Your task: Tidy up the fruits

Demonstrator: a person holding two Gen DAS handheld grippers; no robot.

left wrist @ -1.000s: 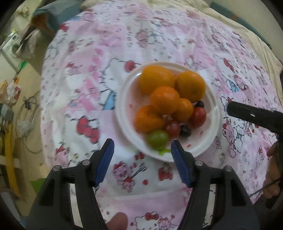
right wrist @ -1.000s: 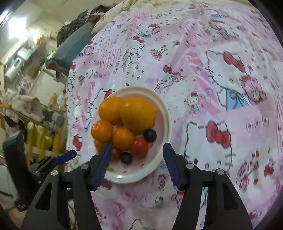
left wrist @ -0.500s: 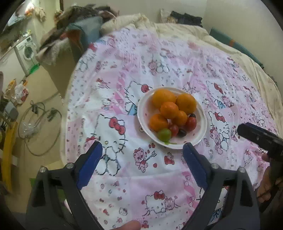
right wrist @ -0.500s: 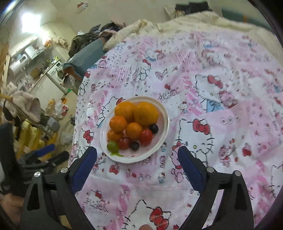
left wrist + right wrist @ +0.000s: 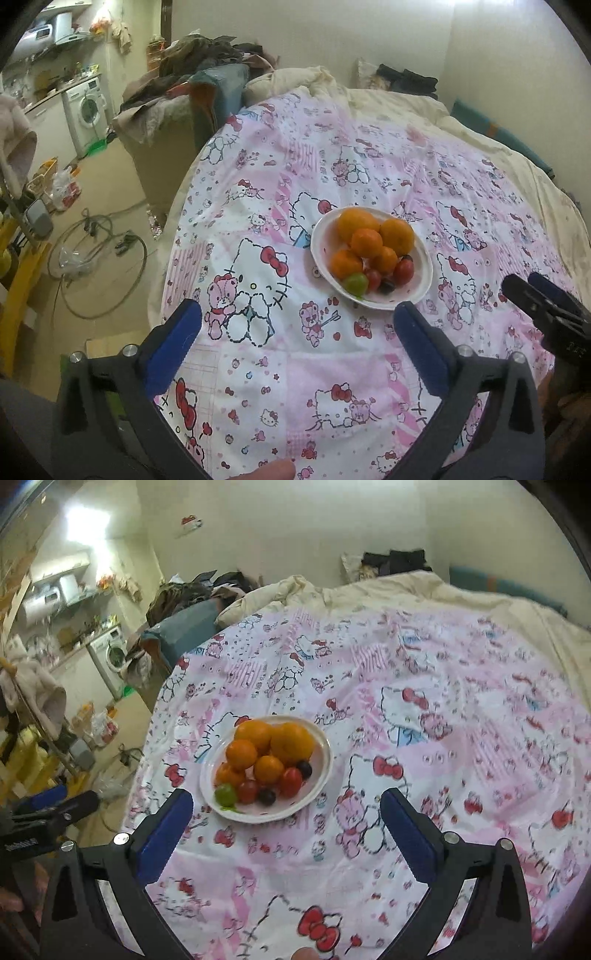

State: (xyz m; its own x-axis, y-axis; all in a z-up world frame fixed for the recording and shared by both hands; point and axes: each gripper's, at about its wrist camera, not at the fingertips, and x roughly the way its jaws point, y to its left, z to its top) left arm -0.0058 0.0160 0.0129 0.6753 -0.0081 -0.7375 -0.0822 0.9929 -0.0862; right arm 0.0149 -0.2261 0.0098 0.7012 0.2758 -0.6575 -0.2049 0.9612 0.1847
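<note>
Looking: we see this.
Left tongs (image 5: 295,332): wide, just opened more, nothing between them.
Right tongs (image 5: 286,814): wide, just opened more, empty too.
Plate (image 5: 421,291) of fruits (image 5: 369,254): ahead of both our tongs, apart from them.

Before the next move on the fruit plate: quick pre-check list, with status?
1. Left gripper empty, jaws wide after just opening: ok.
2. Right gripper empty, jaws wide after just opening: ok.
3. All fruit on the white plate, none loose on the bedsheet: ok.
4. Green fruit at the plate's near edge, not buried under the oranges: ok.
5. Both grippers clear of the plate: ok.
6. Oranges piled on each other; whether the pile is stable: cannot tell.
</note>
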